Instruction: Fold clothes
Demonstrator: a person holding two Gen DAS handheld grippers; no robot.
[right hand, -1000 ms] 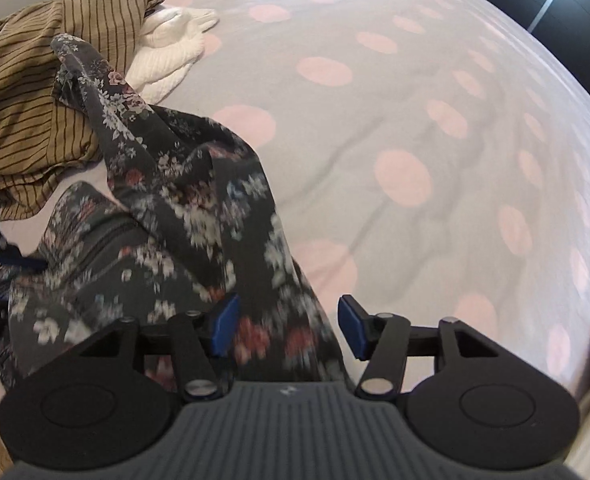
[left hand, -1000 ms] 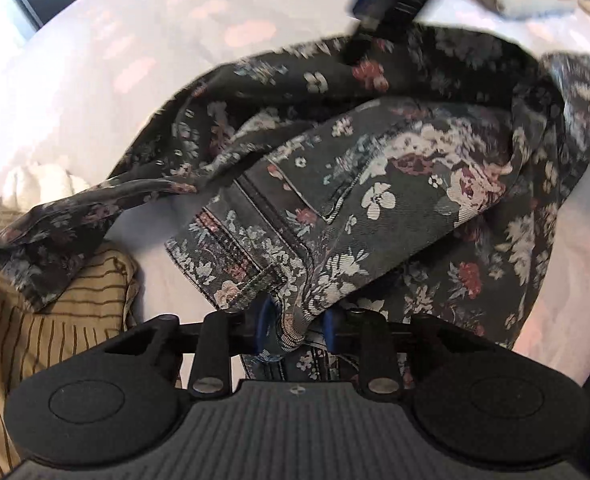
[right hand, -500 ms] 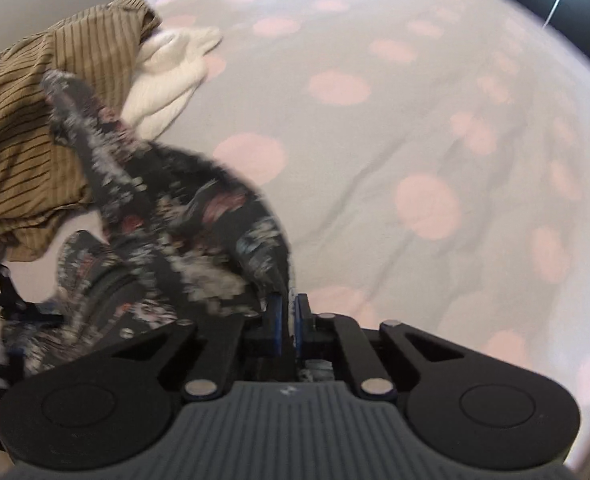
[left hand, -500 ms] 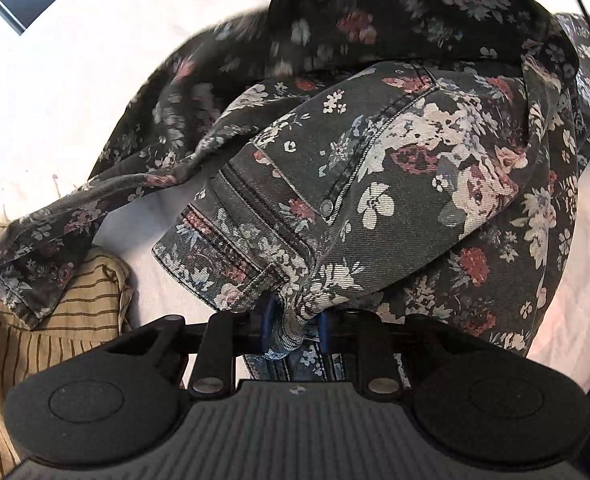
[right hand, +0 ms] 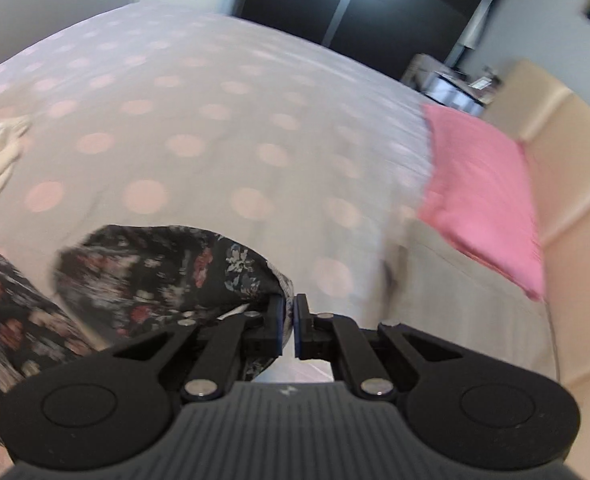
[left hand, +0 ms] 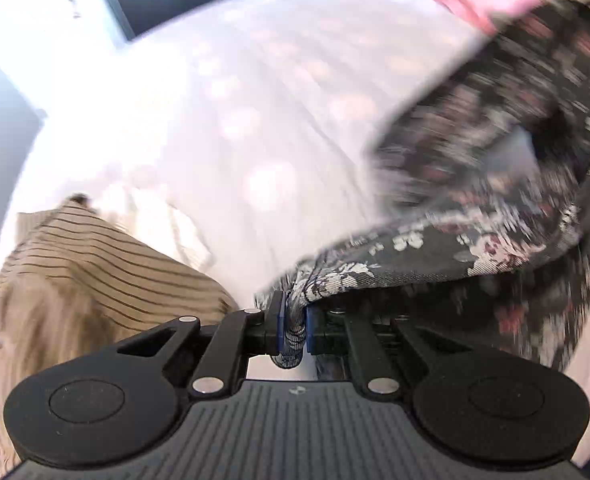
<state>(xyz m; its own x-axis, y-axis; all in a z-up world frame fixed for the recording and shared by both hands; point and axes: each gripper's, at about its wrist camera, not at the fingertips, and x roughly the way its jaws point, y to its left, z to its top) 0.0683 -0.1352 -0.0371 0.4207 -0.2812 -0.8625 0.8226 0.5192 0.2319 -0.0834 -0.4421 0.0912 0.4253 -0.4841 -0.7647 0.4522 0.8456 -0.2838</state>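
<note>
A dark floral garment (left hand: pixel 475 184) hangs lifted above the bed, blurred by motion, stretching up and right from my left gripper (left hand: pixel 293 326), which is shut on its hem. In the right wrist view the same floral garment (right hand: pixel 167 276) trails left and down from my right gripper (right hand: pixel 289 326), which is shut on another edge of it. Both grippers hold it clear of the polka-dot bedspread (right hand: pixel 199 128).
A tan striped garment (left hand: pixel 87 272) and a white knit piece (left hand: pixel 163 220) lie at the bed's left. A pink pillow (right hand: pixel 483 196) lies by the beige headboard (right hand: pixel 567 184). Dark wardrobe doors (right hand: pixel 355 12) stand beyond the bed.
My right gripper closed on the floral garment. Both grippers then lifted it off the bed and swung up, so the views now look across the bed.
</note>
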